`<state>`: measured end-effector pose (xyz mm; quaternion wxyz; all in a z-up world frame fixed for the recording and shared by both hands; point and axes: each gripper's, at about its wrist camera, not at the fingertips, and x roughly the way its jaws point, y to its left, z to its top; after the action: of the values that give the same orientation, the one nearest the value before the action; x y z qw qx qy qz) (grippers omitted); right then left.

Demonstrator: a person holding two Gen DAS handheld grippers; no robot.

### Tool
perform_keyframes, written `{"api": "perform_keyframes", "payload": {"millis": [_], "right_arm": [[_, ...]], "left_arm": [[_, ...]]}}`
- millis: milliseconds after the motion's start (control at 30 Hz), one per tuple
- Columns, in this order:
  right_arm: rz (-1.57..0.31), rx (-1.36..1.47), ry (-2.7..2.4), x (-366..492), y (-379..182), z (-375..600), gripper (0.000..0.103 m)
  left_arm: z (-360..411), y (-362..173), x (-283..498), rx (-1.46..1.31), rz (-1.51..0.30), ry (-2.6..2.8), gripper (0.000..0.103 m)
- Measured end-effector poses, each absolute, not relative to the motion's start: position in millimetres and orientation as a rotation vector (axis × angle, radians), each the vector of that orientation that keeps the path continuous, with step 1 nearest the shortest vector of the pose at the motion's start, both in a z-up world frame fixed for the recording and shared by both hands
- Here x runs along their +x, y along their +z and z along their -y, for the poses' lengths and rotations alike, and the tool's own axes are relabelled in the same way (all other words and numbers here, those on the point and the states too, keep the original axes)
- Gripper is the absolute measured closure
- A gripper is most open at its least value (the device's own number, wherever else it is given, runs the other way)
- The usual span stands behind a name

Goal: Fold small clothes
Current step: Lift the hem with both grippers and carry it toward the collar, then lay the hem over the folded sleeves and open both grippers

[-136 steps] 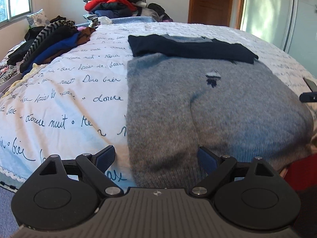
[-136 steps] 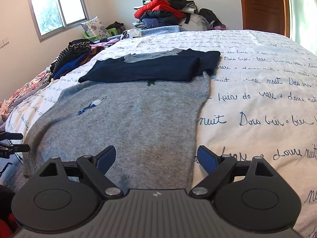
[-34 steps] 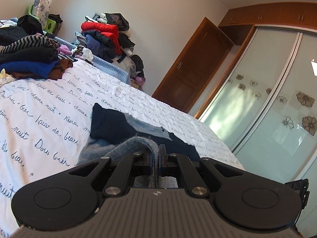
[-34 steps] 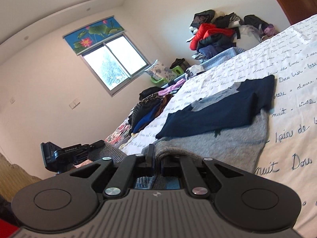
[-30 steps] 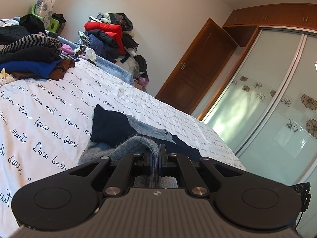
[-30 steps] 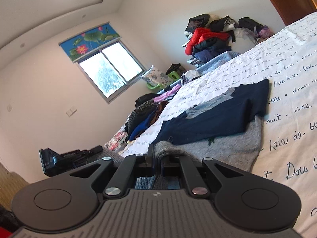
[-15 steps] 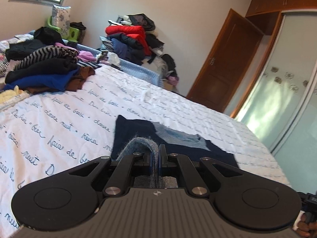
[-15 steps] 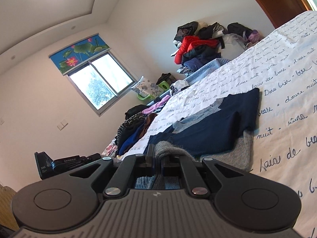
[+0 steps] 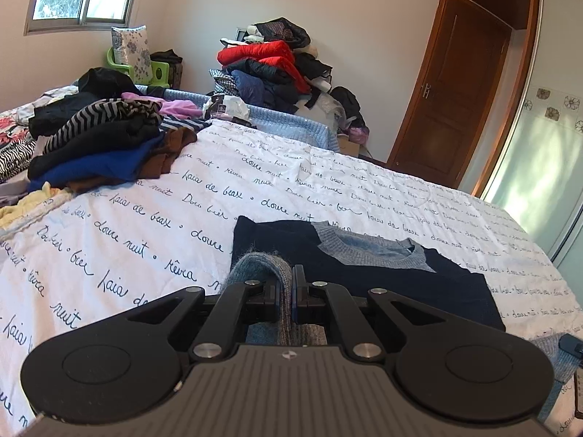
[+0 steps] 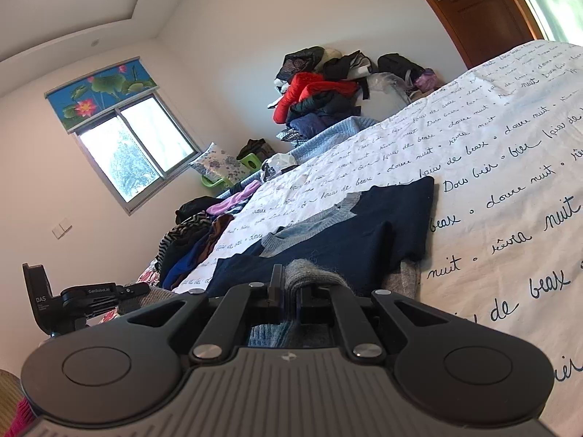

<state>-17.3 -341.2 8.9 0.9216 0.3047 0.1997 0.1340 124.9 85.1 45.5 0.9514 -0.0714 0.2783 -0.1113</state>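
A grey knit sweater [image 9: 260, 267] lies on the bed with its navy sleeves [image 9: 364, 276] folded across the top. My left gripper [image 9: 291, 293] is shut on the sweater's hem, which bulges up over the fingers. In the right wrist view the grey sweater [image 10: 309, 273] is pinched the same way by my right gripper [image 10: 291, 291], shut on the other bottom corner. Both corners are lifted over the sweater's body toward the navy sleeves [image 10: 339, 244]. The left gripper's body [image 10: 83, 296] shows at the left of the right wrist view.
The bed carries a white cover with dark script [image 9: 153, 218]. A heap of folded and loose clothes [image 9: 98, 142] sits at its left side. More clothes, one red [image 9: 269, 62], are piled against the far wall. A wooden door [image 9: 455, 91] and wardrobe panels [image 9: 539, 138] stand right.
Both grippers have carried the pinched hem forward over the sweater toward the navy sleeves. The left view has tipped down and rolled level, so the grey body is now hidden beneath the gripper.
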Motion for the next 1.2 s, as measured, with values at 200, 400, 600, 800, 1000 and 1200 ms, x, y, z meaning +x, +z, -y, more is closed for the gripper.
{"api": "perform_keyframes", "payload": {"millis": [200, 400, 600, 800, 1000, 1200], "right_arm": [[-0.404, 0.646, 0.260, -9, 7, 347, 0.097], [-0.391, 0.648, 0.238, 4, 10, 349, 0.097], [-0.381, 0.622, 0.206, 22, 14, 348, 0.097], [-0.379, 0.617, 0.170, 48, 15, 355, 0.097], [-0.388, 0.634, 0.135, 78, 12, 365, 0.097], [-0.412, 0.627, 0.111, 117, 8, 372, 0.097]], "left_arm": [[-83, 45, 136, -0.144, -0.569, -0.206, 0.097], [-77, 50, 144, -0.125, -0.542, -0.193, 0.097], [-63, 56, 165, -0.097, -0.518, -0.187, 0.097], [-50, 59, 195, -0.079, -0.511, -0.181, 0.097], [-40, 58, 230, -0.073, -0.527, -0.163, 0.097], [-30, 48, 261, -0.043, -0.548, -0.128, 0.097]]}}
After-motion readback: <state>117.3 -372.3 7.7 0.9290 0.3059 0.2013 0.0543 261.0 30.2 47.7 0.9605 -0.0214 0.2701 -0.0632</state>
